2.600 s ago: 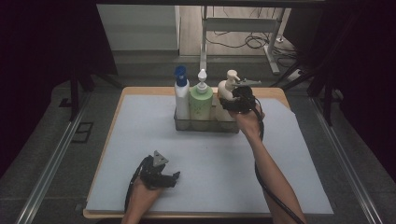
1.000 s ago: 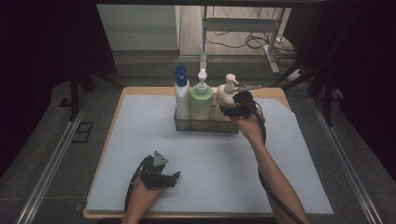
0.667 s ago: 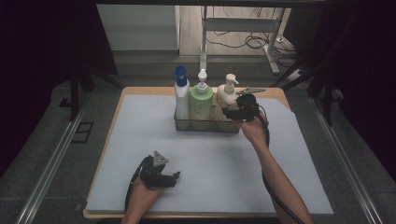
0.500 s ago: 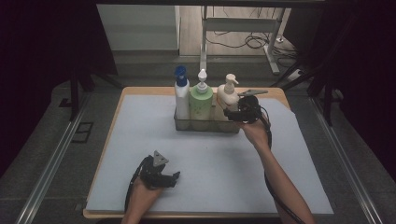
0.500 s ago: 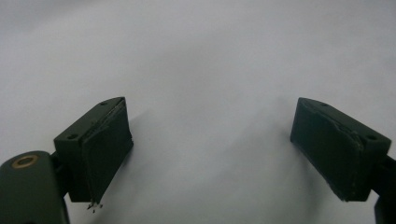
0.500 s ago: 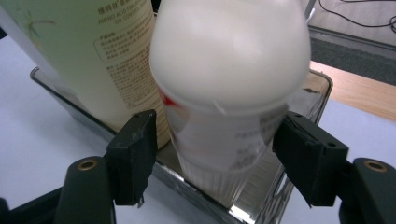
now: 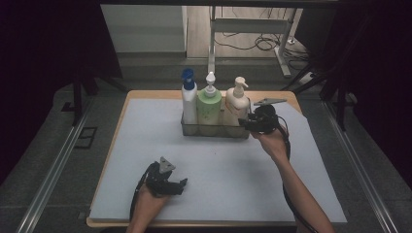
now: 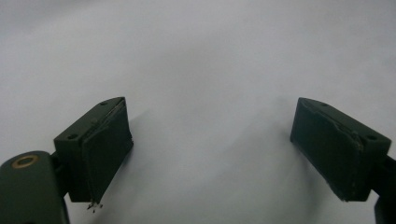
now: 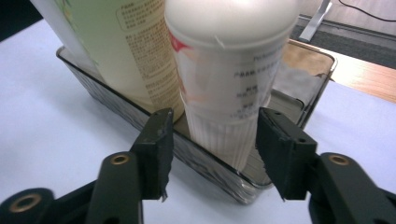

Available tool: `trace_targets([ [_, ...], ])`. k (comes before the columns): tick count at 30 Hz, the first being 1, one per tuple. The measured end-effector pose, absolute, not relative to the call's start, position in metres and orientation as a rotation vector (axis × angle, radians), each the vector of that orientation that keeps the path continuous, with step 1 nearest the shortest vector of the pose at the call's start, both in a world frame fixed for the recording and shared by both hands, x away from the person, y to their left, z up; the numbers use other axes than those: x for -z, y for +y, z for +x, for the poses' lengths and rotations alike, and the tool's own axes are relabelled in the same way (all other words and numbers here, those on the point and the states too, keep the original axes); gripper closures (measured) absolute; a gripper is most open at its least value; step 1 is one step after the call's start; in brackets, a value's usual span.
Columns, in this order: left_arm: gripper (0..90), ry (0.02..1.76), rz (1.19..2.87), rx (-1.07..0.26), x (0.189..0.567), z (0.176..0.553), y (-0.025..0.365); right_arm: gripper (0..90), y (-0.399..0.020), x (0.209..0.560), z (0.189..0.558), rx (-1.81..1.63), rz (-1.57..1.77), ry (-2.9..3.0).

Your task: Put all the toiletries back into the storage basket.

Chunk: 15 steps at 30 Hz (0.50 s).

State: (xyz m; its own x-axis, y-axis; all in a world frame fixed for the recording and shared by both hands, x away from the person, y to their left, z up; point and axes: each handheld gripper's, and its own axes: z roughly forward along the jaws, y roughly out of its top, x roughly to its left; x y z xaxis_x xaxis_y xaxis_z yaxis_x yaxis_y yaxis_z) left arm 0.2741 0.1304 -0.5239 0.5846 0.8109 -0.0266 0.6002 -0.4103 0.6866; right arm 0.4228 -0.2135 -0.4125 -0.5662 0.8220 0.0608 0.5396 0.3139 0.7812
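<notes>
A clear tray at the back of the mat holds three upright bottles: a white one with a blue cap, a green pump bottle and a cream pump bottle. My right gripper hovers at the tray's right end, level with its wall. In the right gripper view the cream bottle stands in the tray just beyond my right gripper. Its jaws have just been closing but grip nothing. My left gripper rests open on the mat near the front edge, and the left gripper view shows only mat between the jaws of that gripper.
A pale mat covers the wooden table. Metal rails run along both sides. A stand and cables lie on the floor beyond the table. The green bottle leans close to the cream one.
My right gripper has drawn back from the cream bottle toward the near side and slightly right, with its jaws narrower. The left gripper has stayed put.
</notes>
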Motion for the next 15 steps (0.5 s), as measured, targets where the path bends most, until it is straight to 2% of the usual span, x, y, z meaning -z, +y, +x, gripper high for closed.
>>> trace_targets([
  [7,11.9,1.117,2.152,-0.411,0.524,0.274,0.13,61.0,-0.225,0.413,0.419,-1.102,1.244,2.221],
  [12,11.9,1.115,2.156,-0.411,0.524,0.274,0.131,75.4,-0.232,0.417,0.424,-1.087,1.299,2.192],
  [15,11.9,1.113,2.159,-0.411,0.524,0.274,0.131,81.1,-0.233,0.419,0.429,-1.066,1.31,2.17],
])
